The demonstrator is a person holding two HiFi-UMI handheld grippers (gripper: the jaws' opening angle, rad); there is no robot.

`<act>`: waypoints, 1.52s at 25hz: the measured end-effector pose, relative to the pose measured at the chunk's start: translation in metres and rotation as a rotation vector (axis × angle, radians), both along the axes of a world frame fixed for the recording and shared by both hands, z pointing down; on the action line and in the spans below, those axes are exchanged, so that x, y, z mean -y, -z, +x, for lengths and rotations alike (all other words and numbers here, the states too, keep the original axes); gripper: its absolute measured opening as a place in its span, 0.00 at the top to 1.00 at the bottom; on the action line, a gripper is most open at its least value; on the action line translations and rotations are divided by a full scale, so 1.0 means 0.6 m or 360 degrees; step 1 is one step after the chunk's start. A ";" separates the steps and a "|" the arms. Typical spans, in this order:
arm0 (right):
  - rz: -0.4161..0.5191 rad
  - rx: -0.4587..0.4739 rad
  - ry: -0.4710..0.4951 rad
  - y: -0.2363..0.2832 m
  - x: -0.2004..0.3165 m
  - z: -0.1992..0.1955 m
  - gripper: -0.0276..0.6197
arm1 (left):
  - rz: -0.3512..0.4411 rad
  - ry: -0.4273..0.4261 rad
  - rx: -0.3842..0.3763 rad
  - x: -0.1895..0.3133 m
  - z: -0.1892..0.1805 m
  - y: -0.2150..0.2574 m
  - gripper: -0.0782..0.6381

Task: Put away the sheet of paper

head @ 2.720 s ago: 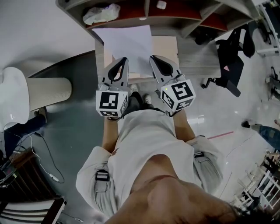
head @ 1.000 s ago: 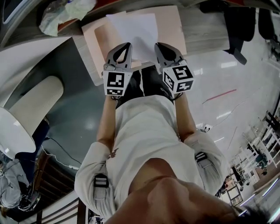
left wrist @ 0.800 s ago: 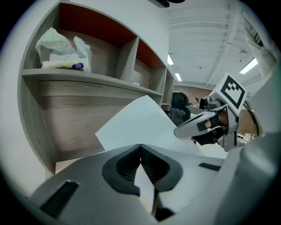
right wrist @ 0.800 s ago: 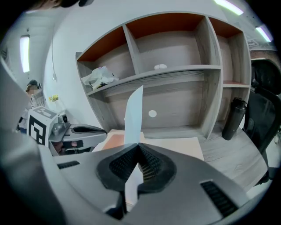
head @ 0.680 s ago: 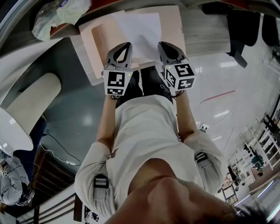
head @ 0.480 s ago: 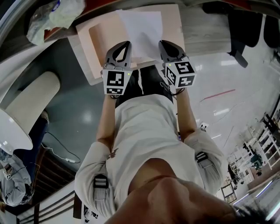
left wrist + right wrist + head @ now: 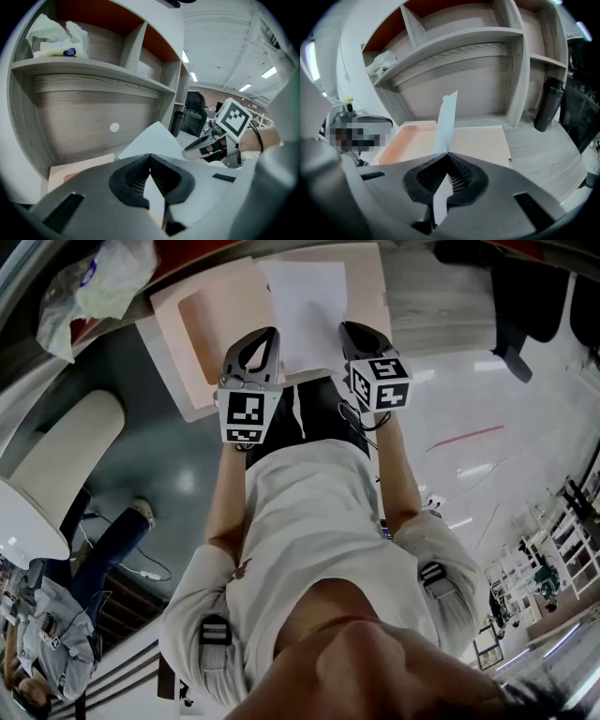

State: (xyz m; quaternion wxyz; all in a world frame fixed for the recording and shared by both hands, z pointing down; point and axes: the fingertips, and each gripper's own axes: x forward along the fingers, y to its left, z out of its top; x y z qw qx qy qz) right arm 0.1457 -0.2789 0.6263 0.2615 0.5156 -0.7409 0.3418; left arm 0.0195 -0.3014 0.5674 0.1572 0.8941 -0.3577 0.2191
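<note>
The fingers of the left gripper [image 7: 265, 334] and the right gripper [image 7: 349, 327] are clamped on the near edge of the sheet of paper [image 7: 307, 301]. It stretches ahead of them over an open pink box [image 7: 211, 320] on the table [image 7: 431, 306]. Beyond, a shelf [image 7: 93, 70] compartment holds a plastic bag [image 7: 56, 37].

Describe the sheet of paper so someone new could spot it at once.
On the wooden desk below the shelves lies a pale pink board. Over it, the left gripper and right gripper each pinch the near edge of the sheet of paper: plain white and flat, unlike the pink board.
</note>
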 end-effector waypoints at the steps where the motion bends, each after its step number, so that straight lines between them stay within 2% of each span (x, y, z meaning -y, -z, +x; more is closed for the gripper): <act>1: -0.0014 0.0001 0.0000 -0.007 0.001 0.002 0.93 | -0.0007 0.0003 0.0001 0.000 0.001 -0.002 0.87; 14: -0.0111 0.0016 0.0035 -0.066 0.021 -0.022 0.93 | -0.0046 0.0074 0.0035 0.009 -0.024 -0.029 0.87; 28: -0.0125 0.0014 0.0070 -0.095 0.034 -0.066 0.93 | -0.0066 0.0146 0.0040 0.005 -0.060 -0.041 0.87; 38: -0.0126 0.0034 -0.0006 -0.097 0.043 -0.070 0.93 | -0.0073 0.0187 0.0026 -0.002 -0.079 -0.042 0.87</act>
